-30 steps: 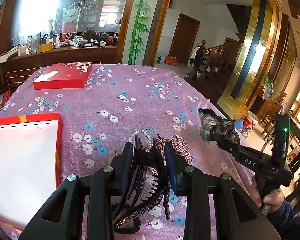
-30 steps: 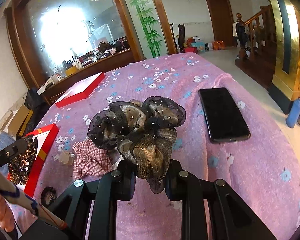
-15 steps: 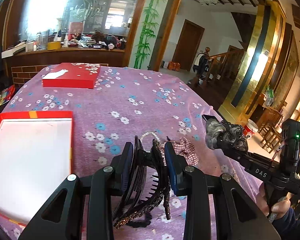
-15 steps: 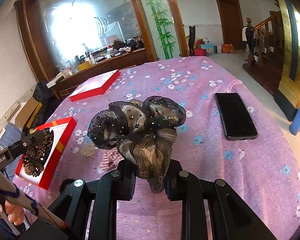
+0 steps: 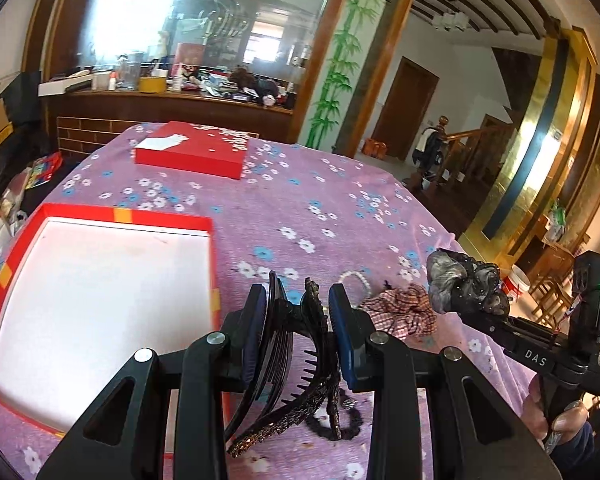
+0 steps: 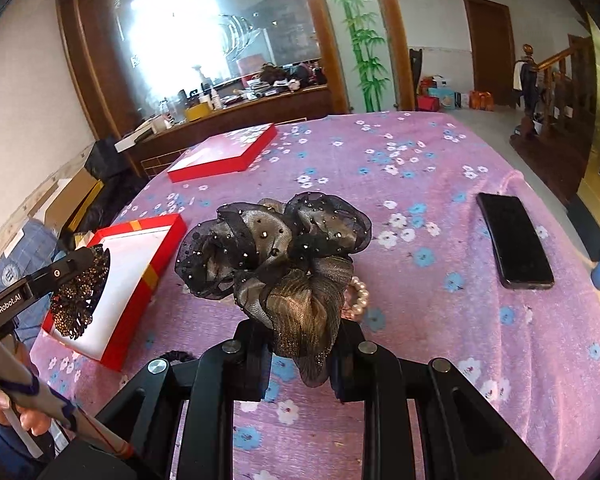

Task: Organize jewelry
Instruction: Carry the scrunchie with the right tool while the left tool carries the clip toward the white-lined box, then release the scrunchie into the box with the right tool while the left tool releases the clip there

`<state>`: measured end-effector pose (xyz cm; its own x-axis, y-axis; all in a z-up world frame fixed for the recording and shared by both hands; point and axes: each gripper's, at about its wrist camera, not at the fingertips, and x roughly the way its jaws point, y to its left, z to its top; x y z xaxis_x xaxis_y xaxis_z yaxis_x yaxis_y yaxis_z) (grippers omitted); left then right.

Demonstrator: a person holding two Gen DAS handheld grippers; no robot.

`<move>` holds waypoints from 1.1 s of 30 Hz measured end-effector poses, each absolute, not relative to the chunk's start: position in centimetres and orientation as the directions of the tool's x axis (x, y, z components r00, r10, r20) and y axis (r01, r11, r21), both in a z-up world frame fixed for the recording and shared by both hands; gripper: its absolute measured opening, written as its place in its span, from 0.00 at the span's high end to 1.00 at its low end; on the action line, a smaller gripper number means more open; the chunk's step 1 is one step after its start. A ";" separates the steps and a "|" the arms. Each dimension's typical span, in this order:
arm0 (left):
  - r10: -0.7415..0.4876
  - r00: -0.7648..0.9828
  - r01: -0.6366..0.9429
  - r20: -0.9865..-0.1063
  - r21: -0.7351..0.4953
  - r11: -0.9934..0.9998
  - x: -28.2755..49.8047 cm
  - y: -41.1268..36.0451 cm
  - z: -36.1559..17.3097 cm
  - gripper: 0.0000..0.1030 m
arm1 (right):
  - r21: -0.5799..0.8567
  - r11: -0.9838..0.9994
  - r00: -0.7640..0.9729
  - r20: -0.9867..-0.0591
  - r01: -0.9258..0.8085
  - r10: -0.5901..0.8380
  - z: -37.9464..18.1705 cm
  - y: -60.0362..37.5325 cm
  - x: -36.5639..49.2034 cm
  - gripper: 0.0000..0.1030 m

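Note:
My left gripper [image 5: 298,320] is shut on a black beaded claw clip [image 5: 296,364], which hangs just right of the open red box with a white floor [image 5: 100,300]. From the right wrist view, the clip [image 6: 80,292] hangs over the box's near corner [image 6: 140,276]. My right gripper [image 6: 300,344] is shut on a black and gold organza scrunchie [image 6: 276,256], held above the purple flowered cloth. On the cloth lie a plaid scrunchie [image 5: 400,312], a pearl bracelet [image 6: 358,296] and a black hair tie [image 5: 332,428].
The red box lid [image 5: 190,152] lies at the far side of the table. A black phone [image 6: 514,240] lies near the right edge. A person's hands grip both handles. A cluttered wooden counter stands behind the table, and the floor drops away on the right.
Both grippers have moved left towards the open box, each keeping its hold. The clip now hangs at the box's corner, and the plaid scrunchie has slipped behind the organza one in the right wrist view.

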<state>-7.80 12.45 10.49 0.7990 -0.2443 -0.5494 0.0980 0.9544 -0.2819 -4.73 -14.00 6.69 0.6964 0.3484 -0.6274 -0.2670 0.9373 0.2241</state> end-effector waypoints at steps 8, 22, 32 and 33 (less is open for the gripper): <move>-0.187 0.816 0.033 -0.547 -0.279 0.960 -9.0 15.5 10.5 0.70 | 0.221 0.918 0.659 -0.643 -0.328 0.390 7.1 -11.2 -3.8 0.77; -0.054 0.815 -0.109 -0.577 -0.244 0.964 -10.1 24.4 11.3 0.70 | 0.256 0.827 0.524 -0.670 -0.501 0.525 9.8 -1.3 -1.0 0.75; -0.049 0.751 -0.138 -0.659 -0.229 0.963 -2.4 29.8 11.0 0.70 | 0.227 0.793 0.424 -0.744 -0.566 0.516 8.3 9.0 2.6 0.75; -0.047 0.744 -0.147 -0.666 -0.232 0.962 -1.6 30.2 10.7 0.70 | 0.230 0.793 0.413 -0.753 -0.563 0.512 7.9 9.8 3.1 0.75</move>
<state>-1.63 30.23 10.71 0.7442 -0.0473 -0.6663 -0.1466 0.9616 -0.2319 3.14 9.77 7.90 0.4131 0.5120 -0.7531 -0.5634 0.7934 0.2304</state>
